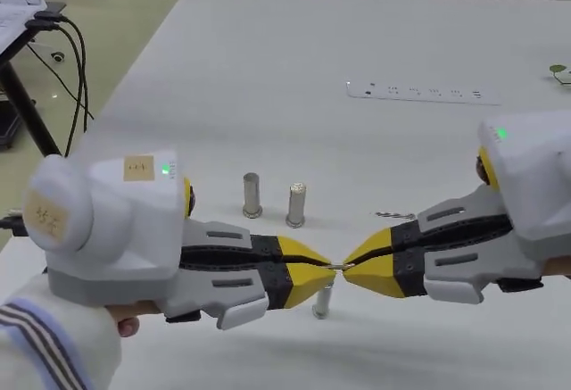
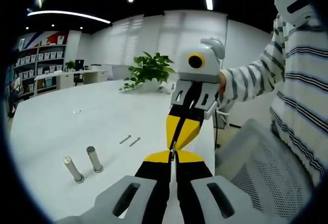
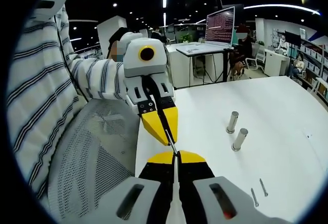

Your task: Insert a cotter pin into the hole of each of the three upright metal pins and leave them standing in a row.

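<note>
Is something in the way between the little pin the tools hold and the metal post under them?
Nothing visible is. The cotter pin is pinched between the left tool and right tool, close over the metal post, whose top the left tool hides.

White left gripper and right gripper, yellow-tipped black fingers, striped sleeve.

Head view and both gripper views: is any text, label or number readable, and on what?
None can be read.
Sticker atop the left gripper: marks too blurred.
Round label on its rear: blurred.
Power strip: markings too small.
Monitor: text lines too small.
</note>
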Demonstrator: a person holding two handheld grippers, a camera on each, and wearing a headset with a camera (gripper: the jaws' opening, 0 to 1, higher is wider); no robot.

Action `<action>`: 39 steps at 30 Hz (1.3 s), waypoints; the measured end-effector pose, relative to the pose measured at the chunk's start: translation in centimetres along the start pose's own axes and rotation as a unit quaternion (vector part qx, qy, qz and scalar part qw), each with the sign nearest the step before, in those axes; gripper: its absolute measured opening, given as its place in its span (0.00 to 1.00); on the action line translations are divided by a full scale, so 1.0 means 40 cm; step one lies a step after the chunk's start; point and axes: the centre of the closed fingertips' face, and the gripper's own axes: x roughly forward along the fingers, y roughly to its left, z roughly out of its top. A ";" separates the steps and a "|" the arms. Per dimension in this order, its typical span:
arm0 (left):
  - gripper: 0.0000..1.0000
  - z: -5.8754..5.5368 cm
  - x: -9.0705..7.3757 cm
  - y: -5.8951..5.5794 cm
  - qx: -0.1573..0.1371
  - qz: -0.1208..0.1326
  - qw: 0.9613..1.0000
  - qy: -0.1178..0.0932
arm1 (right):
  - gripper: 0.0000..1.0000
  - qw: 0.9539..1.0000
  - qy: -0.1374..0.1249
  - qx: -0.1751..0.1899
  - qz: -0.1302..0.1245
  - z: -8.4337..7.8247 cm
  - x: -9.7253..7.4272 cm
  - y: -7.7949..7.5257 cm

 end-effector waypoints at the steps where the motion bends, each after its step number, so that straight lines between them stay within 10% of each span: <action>1: 0.00 0.000 0.000 0.000 -0.001 0.000 1.000 0.000 | 0.00 1.000 0.001 -0.001 0.000 -0.001 0.000 0.000; 39: 0.14 -0.064 0.033 0.061 0.014 0.008 0.998 0.056 | 0.00 0.997 0.068 0.002 -0.023 -0.119 0.004 -0.048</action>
